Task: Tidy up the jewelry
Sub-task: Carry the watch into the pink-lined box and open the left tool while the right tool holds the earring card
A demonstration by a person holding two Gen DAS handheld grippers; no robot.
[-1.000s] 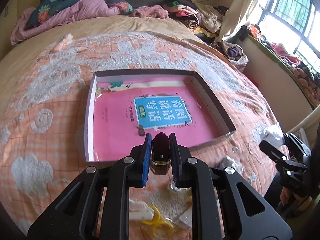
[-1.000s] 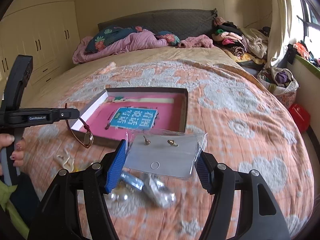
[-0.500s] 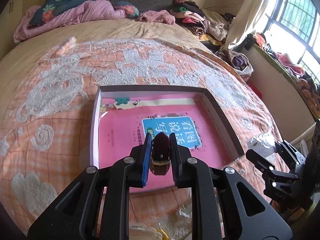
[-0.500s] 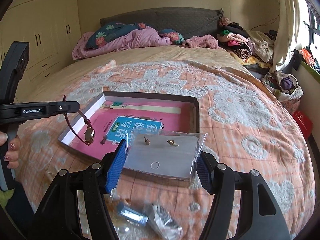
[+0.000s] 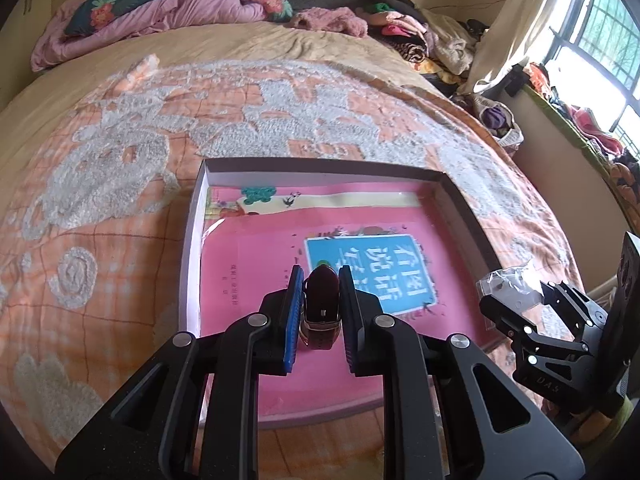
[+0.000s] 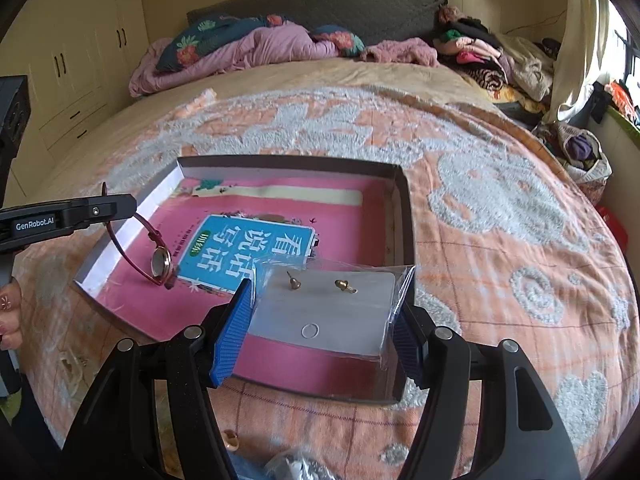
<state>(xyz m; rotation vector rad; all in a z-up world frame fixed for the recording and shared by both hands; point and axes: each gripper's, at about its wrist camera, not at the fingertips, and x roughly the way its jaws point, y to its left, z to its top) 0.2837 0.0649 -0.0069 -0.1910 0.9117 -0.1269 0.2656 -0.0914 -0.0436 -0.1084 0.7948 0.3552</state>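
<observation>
My left gripper (image 5: 319,280) is shut on the dark red strap of a wristwatch (image 5: 321,312). In the right wrist view the watch (image 6: 160,263) hangs from that gripper (image 6: 120,208) over the near left part of a shallow open box (image 6: 404,216), its round face low above the pink book (image 6: 280,236) that lines the box. My right gripper (image 6: 326,292) is shut on a clear bag holding a grey card with two small gold earrings (image 6: 320,308), held over the box's near right corner. The box (image 5: 192,240) and the right gripper (image 5: 516,312) also show in the left wrist view.
The box lies on an orange and white bedspread (image 6: 500,240). Small clear packets (image 6: 296,468) and a gold ring (image 6: 232,440) lie on the bed in front of the box. Pillows and piled clothes (image 6: 480,56) sit at the bed's far end.
Both grippers have moved forward over the box with their loads. The watch has come down closer to the pink book. The loose packets have slid toward the bottom of the views.
</observation>
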